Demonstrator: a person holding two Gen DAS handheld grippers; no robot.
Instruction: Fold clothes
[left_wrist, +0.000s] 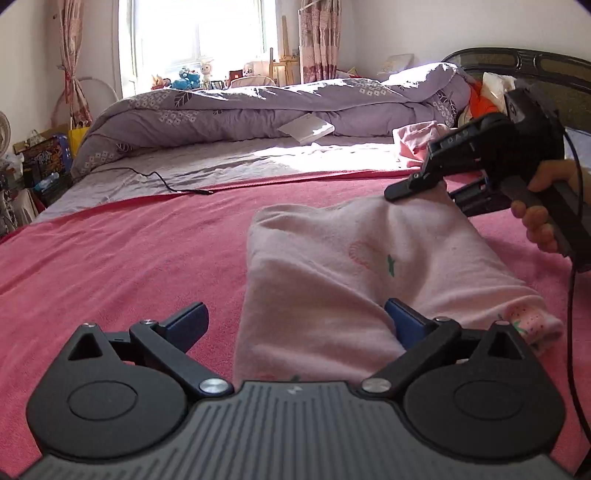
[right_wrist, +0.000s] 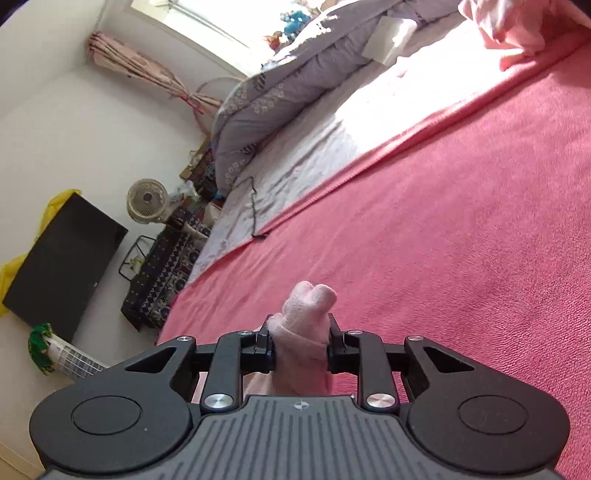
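A pink garment (left_wrist: 332, 273) lies on the red blanket (left_wrist: 122, 258) covering the bed's near side. Beyond it are a purple quilt (left_wrist: 229, 110), a black cable (left_wrist: 166, 182) and more pink clothes (left_wrist: 417, 138). The right hand-held gripper (left_wrist: 424, 192) pinches the garment's far corner; the left hand-held gripper (left_wrist: 295, 317) is spread around its near edge

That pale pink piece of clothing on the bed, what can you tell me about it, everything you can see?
The pale pink garment looks like soft knit cotton, with a faint pink heart print, a small green mark and a strawberry-patterned cuff at its near right end. It lies partly folded on the red blanket. The right gripper is shut on a bunched fold at its far edge, lifting it into a peak. The left gripper is open, its jaws wide either side of the near end.
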